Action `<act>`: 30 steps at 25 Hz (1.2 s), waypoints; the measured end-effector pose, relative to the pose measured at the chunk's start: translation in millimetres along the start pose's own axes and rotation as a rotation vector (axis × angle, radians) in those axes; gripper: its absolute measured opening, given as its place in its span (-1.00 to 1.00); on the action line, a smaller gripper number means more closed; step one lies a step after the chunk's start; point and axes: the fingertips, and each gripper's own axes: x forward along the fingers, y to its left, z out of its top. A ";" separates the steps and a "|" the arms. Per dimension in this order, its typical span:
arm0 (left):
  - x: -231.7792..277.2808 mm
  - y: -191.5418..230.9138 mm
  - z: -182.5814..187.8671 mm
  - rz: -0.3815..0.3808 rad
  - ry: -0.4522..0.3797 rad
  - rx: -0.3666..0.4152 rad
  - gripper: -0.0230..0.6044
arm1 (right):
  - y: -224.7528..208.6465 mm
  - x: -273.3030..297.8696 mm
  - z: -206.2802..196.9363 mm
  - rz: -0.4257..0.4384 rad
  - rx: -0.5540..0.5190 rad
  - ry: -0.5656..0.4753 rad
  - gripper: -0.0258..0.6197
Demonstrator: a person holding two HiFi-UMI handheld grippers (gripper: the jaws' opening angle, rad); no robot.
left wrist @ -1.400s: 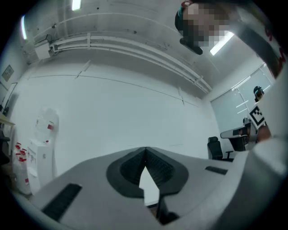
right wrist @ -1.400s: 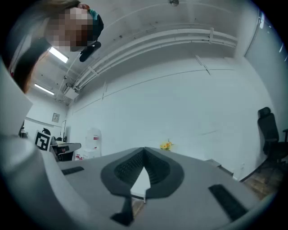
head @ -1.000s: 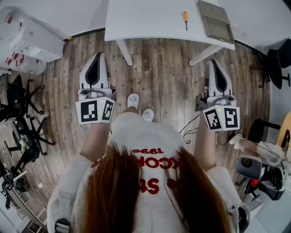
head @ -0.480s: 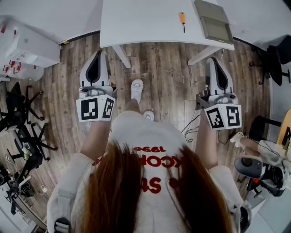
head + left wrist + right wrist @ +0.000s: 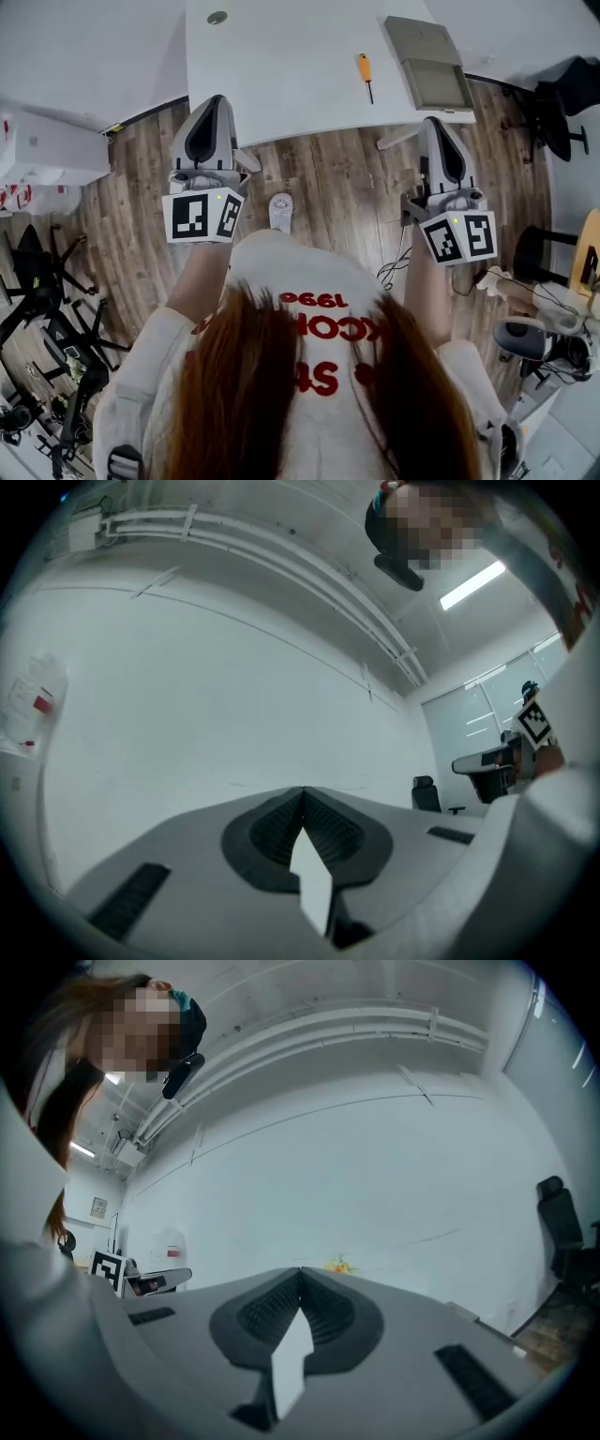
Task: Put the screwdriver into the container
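Head view: slim orange-handled screwdriver [image 5: 365, 75]

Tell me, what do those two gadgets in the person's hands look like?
Both the left gripper and the right gripper are white tapering shells with a dark teardrop-shaped inset. Each carries a cube with black-and-white square markers and a small green light. The jaws are grey with dark ribbed pads. The person wears a white top with red lettering.
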 end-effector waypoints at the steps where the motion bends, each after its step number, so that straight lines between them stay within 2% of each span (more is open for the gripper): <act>1: 10.3 5.9 -0.6 -0.011 -0.001 -0.001 -0.90 | 0.0 10.1 -0.4 -0.005 0.002 -0.001 -0.91; 8: 66.2 34.2 -17.1 -0.080 0.016 -0.036 -0.91 | -7.2 60.4 -2.0 -0.041 0.031 -0.010 -0.91; 17: 85.0 46.2 -43.7 -0.092 0.069 -0.080 -0.91 | -23.3 65.4 -17.2 -0.099 0.051 0.052 -0.91; 23: 99.5 36.2 -49.9 -0.095 0.069 -0.043 -0.91 | -44.1 85.9 -19.8 -0.077 0.065 0.038 -0.91; 28: 129.1 32.3 -46.4 -0.065 0.060 0.057 -0.90 | -63.9 121.7 -10.6 -0.009 0.054 0.017 -0.90; 30: 147.1 28.1 -44.5 -0.065 0.053 0.074 -0.90 | -78.7 136.8 -5.4 0.015 0.042 0.022 -0.90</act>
